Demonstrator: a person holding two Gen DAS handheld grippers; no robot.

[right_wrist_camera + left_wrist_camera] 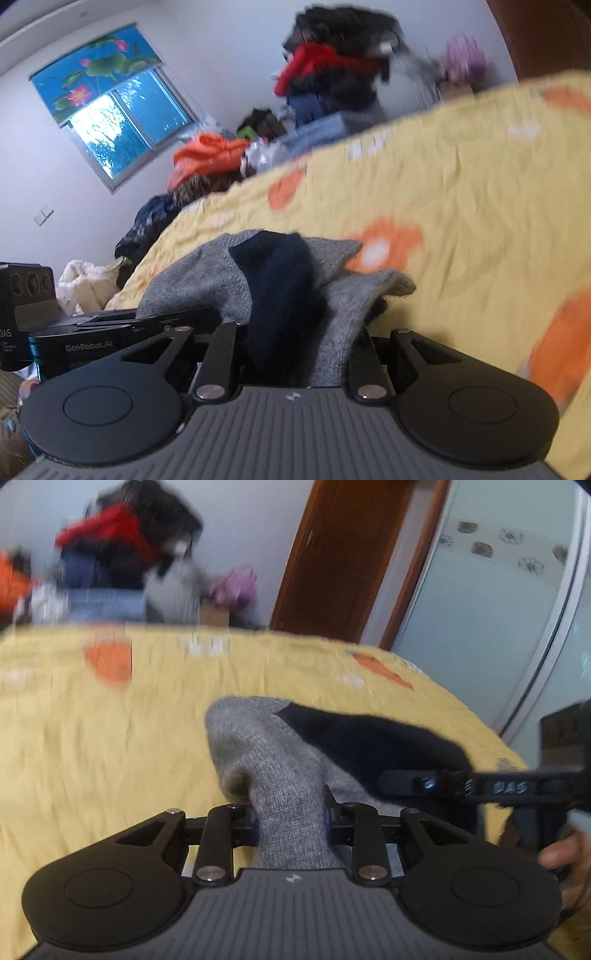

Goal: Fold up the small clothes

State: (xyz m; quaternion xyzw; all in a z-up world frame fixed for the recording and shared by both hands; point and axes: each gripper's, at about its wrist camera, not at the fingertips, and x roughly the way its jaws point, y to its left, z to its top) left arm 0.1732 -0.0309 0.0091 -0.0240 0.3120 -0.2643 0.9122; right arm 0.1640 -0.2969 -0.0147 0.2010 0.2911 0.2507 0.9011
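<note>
A yellow bedspread (147, 738) printed with orange carrots (110, 661) and small white shapes covers the bed, wrinkled and blurred. Beyond its far edge, at 11 o'clock in the left wrist view, a pile of clothes (122, 542) rises against the pale wall, red and black garments on top, blue denim beneath. A brown wooden door (340, 554) stands at 1 o'clock, a frosted wardrobe panel (480, 609) with dark flower motifs beside it. In the right wrist view, a window (122, 129) under a lotus-print blind (92, 62) glows at 10 o'clock; an orange garment (207, 155) lies at the bed's edge.
</note>
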